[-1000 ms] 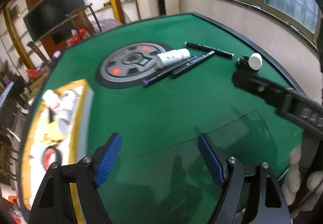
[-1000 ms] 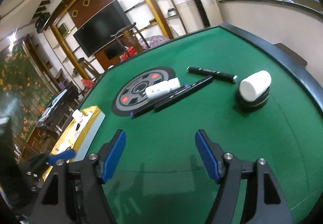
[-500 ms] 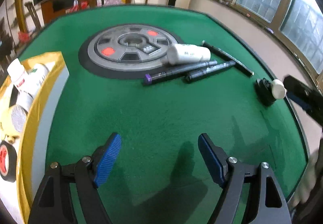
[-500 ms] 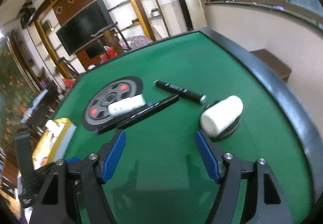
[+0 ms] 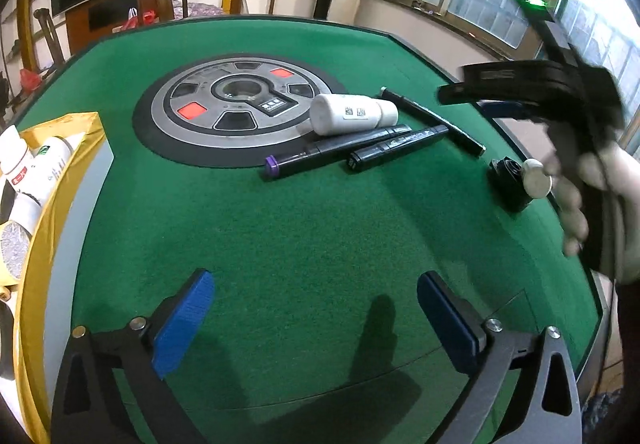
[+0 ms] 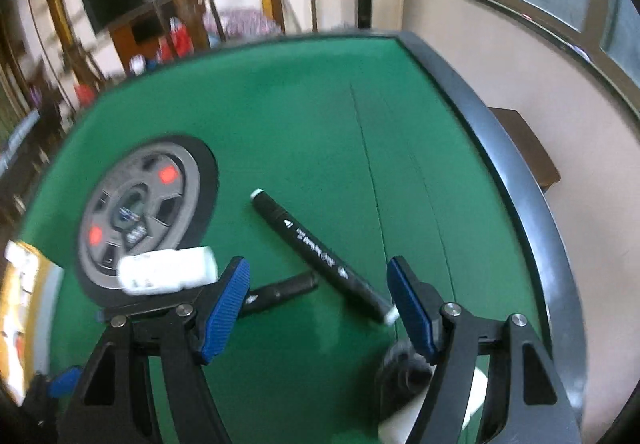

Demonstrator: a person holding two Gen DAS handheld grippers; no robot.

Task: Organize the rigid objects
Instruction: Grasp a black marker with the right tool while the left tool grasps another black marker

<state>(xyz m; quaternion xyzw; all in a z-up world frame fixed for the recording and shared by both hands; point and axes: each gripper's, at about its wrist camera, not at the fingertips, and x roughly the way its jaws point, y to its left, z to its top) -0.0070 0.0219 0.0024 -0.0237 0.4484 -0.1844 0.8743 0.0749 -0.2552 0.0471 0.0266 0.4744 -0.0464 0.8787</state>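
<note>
- Centrally, three black marker pens (image 5: 340, 154) and a white plastic bottle (image 5: 352, 119) lie beside a grey round disc (image 5: 236, 112) on the green felt table (image 5: 320, 244).
- Left gripper (image 5: 312, 320) jaws are opening wide over bare felt, empty.
- Right gripper (image 6: 318, 308) stands partly open, a marker's end between its fingers, untouched.
- Yellow box (image 5: 52, 204) of bottles sits left.

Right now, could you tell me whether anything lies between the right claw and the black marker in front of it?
Nothing visible does. The right claw is open above the green felt, and the black marker lies in plain view between its fingers.
</note>
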